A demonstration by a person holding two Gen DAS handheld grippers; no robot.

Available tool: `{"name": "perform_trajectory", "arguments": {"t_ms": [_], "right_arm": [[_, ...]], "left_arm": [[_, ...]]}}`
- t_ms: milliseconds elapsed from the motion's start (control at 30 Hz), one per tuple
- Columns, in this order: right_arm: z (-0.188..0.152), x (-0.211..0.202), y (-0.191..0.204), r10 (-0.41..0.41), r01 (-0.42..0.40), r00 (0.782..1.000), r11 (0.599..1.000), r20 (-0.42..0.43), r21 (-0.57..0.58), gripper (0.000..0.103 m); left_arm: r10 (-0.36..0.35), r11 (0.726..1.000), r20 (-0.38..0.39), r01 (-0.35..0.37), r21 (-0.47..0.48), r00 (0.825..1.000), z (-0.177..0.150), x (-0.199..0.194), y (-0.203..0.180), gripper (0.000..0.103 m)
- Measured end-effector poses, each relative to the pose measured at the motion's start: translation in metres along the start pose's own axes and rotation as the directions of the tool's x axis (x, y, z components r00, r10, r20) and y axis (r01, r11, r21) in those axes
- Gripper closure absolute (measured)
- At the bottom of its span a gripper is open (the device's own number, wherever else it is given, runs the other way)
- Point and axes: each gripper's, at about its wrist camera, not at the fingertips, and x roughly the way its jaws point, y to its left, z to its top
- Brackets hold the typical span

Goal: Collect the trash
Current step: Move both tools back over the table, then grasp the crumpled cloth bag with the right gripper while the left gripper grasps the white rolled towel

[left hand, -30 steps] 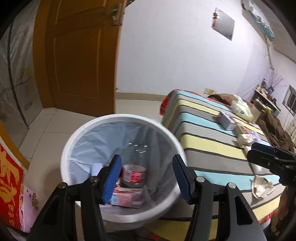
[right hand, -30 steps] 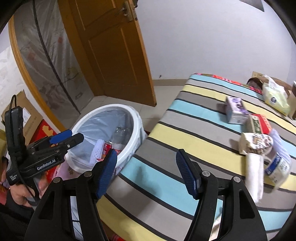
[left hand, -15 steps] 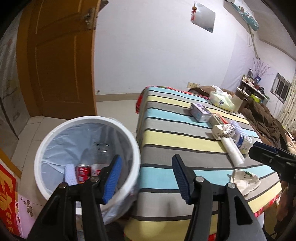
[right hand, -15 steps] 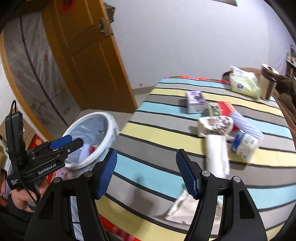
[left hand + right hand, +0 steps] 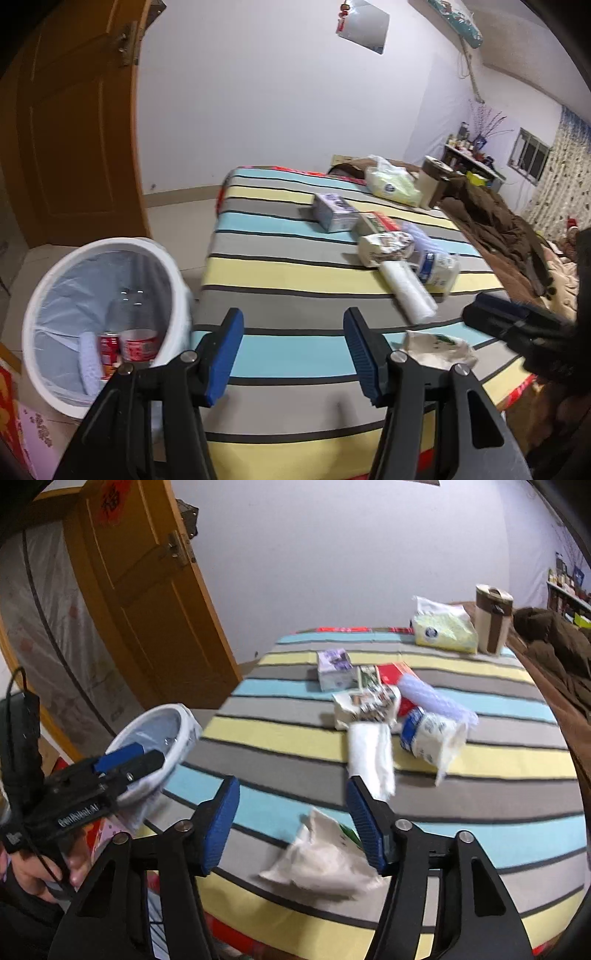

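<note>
Crumpled wrapper (image 5: 325,860) beneath right gripper (image 5: 293,825)

A striped bed (image 5: 480,808) fills the right of the frame. A crumpled wrapper (image 5: 325,856) is seen near its lower edge, with a paper roll (image 5: 369,757), boxes (image 5: 334,668) and a tissue pack (image 5: 443,631) lying higher up.

Dim, bluish, perhaps motion-blurred fisheye
</note>
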Motion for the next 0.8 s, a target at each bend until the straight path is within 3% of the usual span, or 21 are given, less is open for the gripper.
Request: {"name": "perform_trajectory", "arguments": {"t_ms": [133,500,600,667,800], "right_arm": [[-0.013,0.002,-0.020,-0.012,0.013,1.000,0.999,-0.028,0.040,0.050],[-0.025,0.029,-0.038,-0.032,0.041,0.991,0.997,-0.130,0.064,0.052],[-0.031,0.037,-0.042,-0.035,0.046,0.985,0.997,-0.170,0.063,0.072],[-0.032,0.037,-0.043,-0.026,0.038,0.985,0.997,-0.169,0.068,0.074],[-0.029,0.028,-0.042,-0.031,0.039,0.990,0.998,-0.139,0.055,0.088]], "left_arm": [[-0.031,0.999,-0.008,0.031,0.014,0.999,-0.004,0.006,-0.010,0.045],[-0.029,0.999,-0.066,0.032,0.036,0.997,-0.010,0.028,-0.020,0.045],[-0.032,0.998,-0.079,0.035,0.044,0.996,-0.009,0.034,-0.023,0.045],[-0.036,0.998,-0.083,0.040,0.050,0.996,-0.008,0.038,-0.027,0.045],[-0.050,0.997,-0.084,0.055,0.056,0.995,-0.003,0.045,-0.033,0.045]]}}
